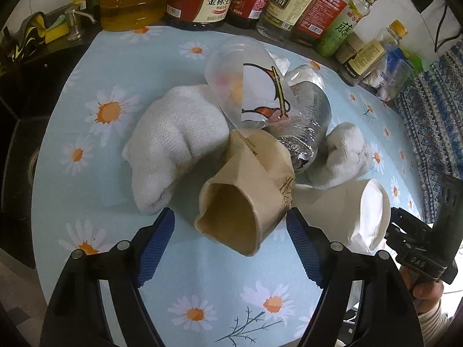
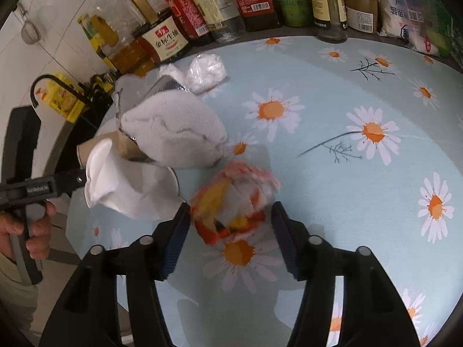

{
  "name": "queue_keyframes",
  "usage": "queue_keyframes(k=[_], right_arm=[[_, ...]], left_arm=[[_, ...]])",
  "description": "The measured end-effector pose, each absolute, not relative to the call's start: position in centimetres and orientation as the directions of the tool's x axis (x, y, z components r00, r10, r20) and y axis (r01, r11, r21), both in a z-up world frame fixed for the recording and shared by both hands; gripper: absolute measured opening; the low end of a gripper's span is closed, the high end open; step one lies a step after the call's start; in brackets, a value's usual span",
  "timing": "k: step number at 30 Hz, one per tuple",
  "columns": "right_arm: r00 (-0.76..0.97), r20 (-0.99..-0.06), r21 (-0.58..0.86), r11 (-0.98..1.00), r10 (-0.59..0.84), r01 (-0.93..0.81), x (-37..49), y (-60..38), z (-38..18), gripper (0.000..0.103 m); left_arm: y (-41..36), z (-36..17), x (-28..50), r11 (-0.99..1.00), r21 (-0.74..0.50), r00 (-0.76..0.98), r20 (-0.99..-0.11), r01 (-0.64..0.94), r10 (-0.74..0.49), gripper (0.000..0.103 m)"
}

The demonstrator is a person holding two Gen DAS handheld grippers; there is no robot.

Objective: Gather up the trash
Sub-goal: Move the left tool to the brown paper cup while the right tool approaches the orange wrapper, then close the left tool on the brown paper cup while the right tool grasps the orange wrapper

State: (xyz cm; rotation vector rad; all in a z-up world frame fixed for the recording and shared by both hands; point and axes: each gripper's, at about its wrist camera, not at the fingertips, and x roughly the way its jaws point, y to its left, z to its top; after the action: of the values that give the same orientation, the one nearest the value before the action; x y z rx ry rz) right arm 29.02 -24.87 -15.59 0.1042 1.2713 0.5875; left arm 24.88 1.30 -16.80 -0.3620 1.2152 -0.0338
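Left gripper [image 1: 230, 225] is standing part-way open with a squashed brown paper cup [image 1: 246, 199] lying on its side between its blue pads [image 1: 157, 245]. One pad looks to be just beside the cup's side, but I cannot tell if it is pressing yet. Right gripper [image 2: 231, 219] is also standing part-way open around a crumpled orange, yellow and white wrapper [image 2: 234, 202], and its pads are not squeezing it.

Both bits of trash are lying on the pale blue daisy tablecloth [image 2: 332, 173], in a small pile with white cloth-like wads [image 1: 176, 138], a bent white paper cup [image 1: 350, 211] and a silver foil roll [image 1: 306, 121].

I think the brown cup is very light and soft, so it is going to squash more when pinched. Holding it across its middle looks best. I think the wrapper is light, crinkly and a bit slippery, so grabbing its fat middle looks safest.
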Motion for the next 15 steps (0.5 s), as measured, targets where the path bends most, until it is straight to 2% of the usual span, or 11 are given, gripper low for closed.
queue_keyframes(k=[2,6,7,8,10,11,15], right_arm=[[0.179,-0.864,0.393,0.852,0.471,-0.344,29.29,-25.06,-15.59,0.067],[0.154,-0.855,0.424,0.837,0.496,-0.346,29.63,-24.86,-15.86,0.066],[0.149,-0.855,0.423,0.835,0.497,-0.352,29.62,-24.73,-15.91,0.061],[0.143,-0.860,0.415,0.833,0.491,-0.365,29.59,-24.51,-15.98,0.051],[0.149,-0.862,0.402,0.833,0.484,-0.380,29.48,-24.23,-15.99,0.051],[0.152,-0.862,0.398,0.832,0.484,-0.387,29.41,-24.16,-15.95,0.050],[0.164,-0.858,0.396,0.831,0.486,-0.391,29.13,-24.19,-15.77,0.050]], left_arm=[[1.34,-16.91,25.11,0.941,-0.291,0.358,-0.909,-0.172,-0.216,0.078],[1.37,-16.99,25.44,0.938,-0.296,0.364,-0.906,-0.178,-0.216,0.078],[1.37,-16.97,25.49,0.937,-0.301,0.370,-0.903,-0.176,-0.220,0.078],[1.33,-16.97,25.54,0.938,-0.299,0.373,-0.902,-0.173,-0.219,0.078],[1.20,-17.05,25.60,0.942,-0.293,0.375,-0.902,-0.166,-0.214,0.075],[1.19,-17.01,25.55,0.940,-0.298,0.379,-0.899,-0.164,-0.219,0.065],[1.14,-16.76,25.54,0.944,-0.290,0.389,-0.897,-0.158,-0.210,0.063]])
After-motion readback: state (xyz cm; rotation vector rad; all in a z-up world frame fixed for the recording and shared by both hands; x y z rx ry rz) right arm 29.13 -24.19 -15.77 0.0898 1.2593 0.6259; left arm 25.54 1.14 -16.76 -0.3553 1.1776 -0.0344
